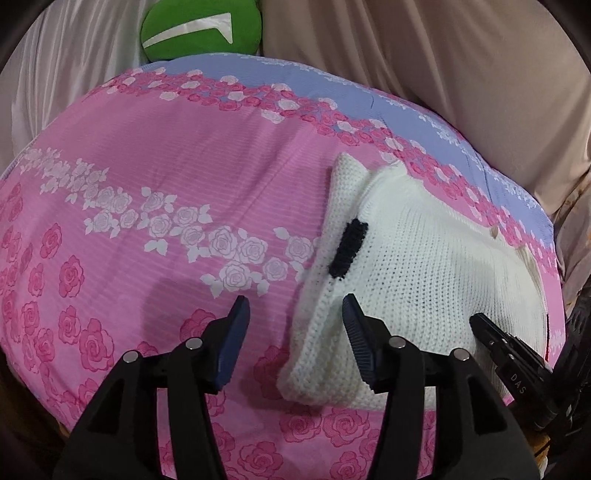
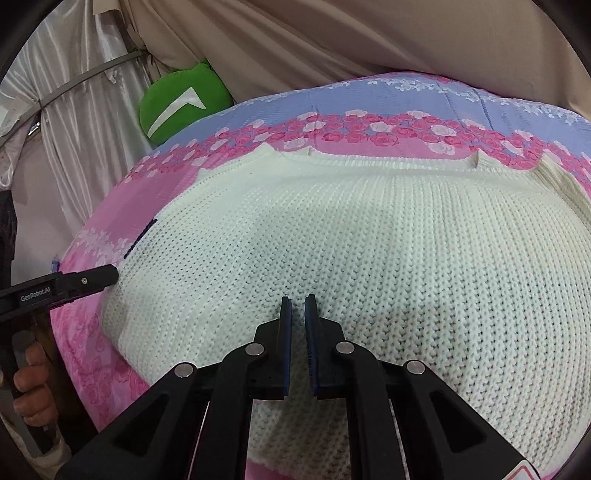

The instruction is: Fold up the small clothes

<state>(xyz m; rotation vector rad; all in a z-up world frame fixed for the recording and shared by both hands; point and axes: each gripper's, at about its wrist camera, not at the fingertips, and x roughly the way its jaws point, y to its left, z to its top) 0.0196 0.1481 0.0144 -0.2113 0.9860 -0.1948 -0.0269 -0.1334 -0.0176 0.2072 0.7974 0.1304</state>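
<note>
Seen from the left wrist, the left gripper [image 1: 295, 314] hangs spread wide over the folded left edge of the soft, light white knit sweater [image 1: 413, 254] on the rose-print bed [image 1: 147, 177], while from the right wrist the right gripper [image 2: 298, 306] looks nearly closed, pressing mid-knit with no fabric visibly pinched, so edges seem best to pinch.

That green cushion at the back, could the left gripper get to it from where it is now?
Probably yes, with a long reach. The left gripper is open at the white sweater's near edge, and only flat pink bedspread lies between it and the green cushion.
</note>
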